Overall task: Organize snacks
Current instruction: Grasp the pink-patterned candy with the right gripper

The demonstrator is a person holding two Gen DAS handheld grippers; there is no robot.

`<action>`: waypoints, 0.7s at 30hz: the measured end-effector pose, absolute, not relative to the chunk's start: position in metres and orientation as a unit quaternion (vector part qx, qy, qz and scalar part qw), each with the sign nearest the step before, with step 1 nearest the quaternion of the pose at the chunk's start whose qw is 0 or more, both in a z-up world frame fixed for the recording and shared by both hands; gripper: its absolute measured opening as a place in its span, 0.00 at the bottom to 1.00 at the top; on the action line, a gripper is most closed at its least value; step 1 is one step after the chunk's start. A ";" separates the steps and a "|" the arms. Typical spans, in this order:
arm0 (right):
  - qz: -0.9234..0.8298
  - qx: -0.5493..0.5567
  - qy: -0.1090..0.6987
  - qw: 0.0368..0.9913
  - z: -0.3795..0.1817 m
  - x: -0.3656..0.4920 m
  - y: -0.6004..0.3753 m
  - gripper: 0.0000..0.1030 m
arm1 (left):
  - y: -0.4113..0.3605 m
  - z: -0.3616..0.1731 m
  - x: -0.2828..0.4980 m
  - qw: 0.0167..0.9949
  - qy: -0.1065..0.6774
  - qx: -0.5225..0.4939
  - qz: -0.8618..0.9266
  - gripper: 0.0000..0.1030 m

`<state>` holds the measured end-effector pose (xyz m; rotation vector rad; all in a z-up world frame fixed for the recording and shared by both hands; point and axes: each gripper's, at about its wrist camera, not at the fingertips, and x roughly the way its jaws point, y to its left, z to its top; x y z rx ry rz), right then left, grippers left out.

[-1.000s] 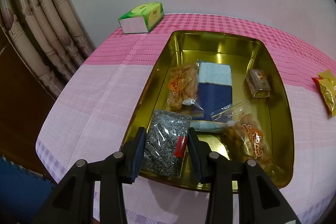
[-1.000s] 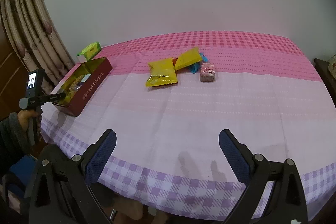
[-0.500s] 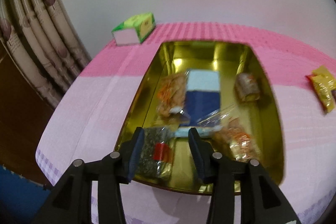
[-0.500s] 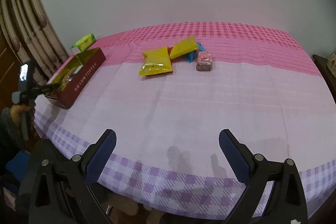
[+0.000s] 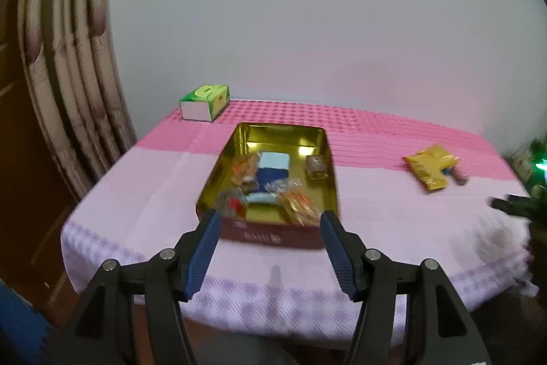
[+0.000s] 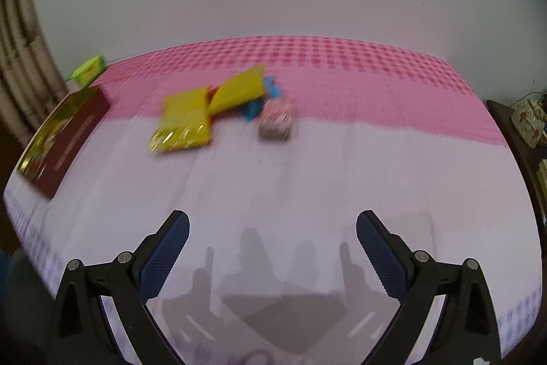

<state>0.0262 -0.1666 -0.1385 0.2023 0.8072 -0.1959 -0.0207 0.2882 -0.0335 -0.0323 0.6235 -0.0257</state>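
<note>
A gold-lined red tin (image 5: 326,159) sits on the pink tablecloth and holds several snack packs, with a grey seed pack (image 5: 229,204) at its near left corner. My left gripper (image 5: 268,242) is open and empty, pulled back in front of the tin's near wall. The tin also shows in the right wrist view (image 6: 73,132) at the left. Two yellow snack bags (image 6: 186,122) (image 6: 239,89), a blue pack (image 6: 254,106) and a small pink pack (image 6: 275,122) lie mid-table. My right gripper (image 6: 271,231) is open and empty over the near part of the table.
A green tissue box (image 5: 205,101) stands at the table's far left corner by the curtains (image 5: 65,74). The yellow bags (image 5: 430,170) show right of the tin. A dark side table with a floral box (image 6: 528,122) is at the far right.
My left gripper let go of the grey seed pack in the tin, opened wide and drew back and up from the tin. My right gripper moved forward over the table toward the loose snacks.
</note>
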 end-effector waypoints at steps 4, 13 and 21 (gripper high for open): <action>-0.109 0.104 0.385 0.910 -0.136 0.077 -0.186 0.95 | 0.272 -0.034 -0.046 0.958 0.286 0.007 -0.030 0.60; -0.128 0.086 0.423 0.893 -0.160 0.146 -0.192 0.59 | 0.273 -0.040 -0.048 0.957 0.285 -0.012 -0.042 0.60; -0.131 0.047 0.419 0.897 -0.159 0.131 -0.181 0.26 | 0.272 -0.035 -0.051 0.962 0.268 -0.019 -0.044 0.60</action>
